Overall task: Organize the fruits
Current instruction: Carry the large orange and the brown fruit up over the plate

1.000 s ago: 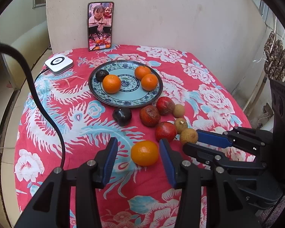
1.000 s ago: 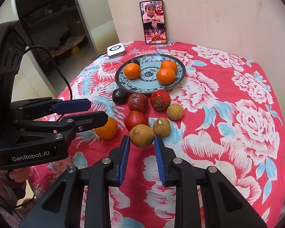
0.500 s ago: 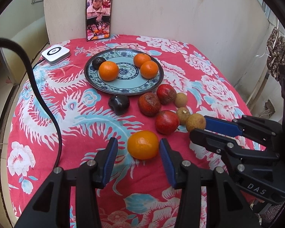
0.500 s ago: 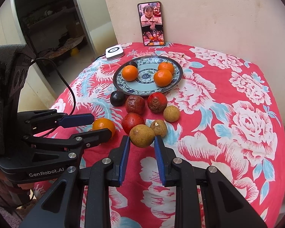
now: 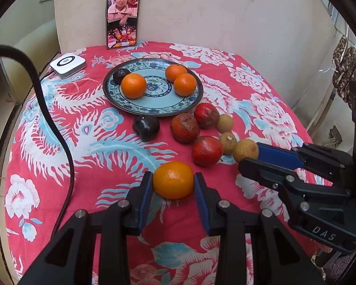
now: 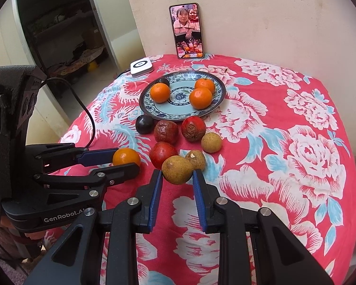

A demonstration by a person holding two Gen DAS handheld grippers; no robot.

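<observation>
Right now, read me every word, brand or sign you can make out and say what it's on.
"DAS": on the body of the right tongs, in the left wrist view.
"GenRobot.A", partly hidden: on the body of the left tongs, in the right wrist view.
Ring symbol on the white box: no legible text.

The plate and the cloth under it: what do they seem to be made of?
The plate looks like glazed ceramic or porcelain: a glossy surface that catches the light, with a blue and white painted pattern and a dark rim. Melamine cannot be ruled out. The tablecloth looks like woven printed fabric, matte, with soft wrinkles and a red, white and blue flower print.
</observation>
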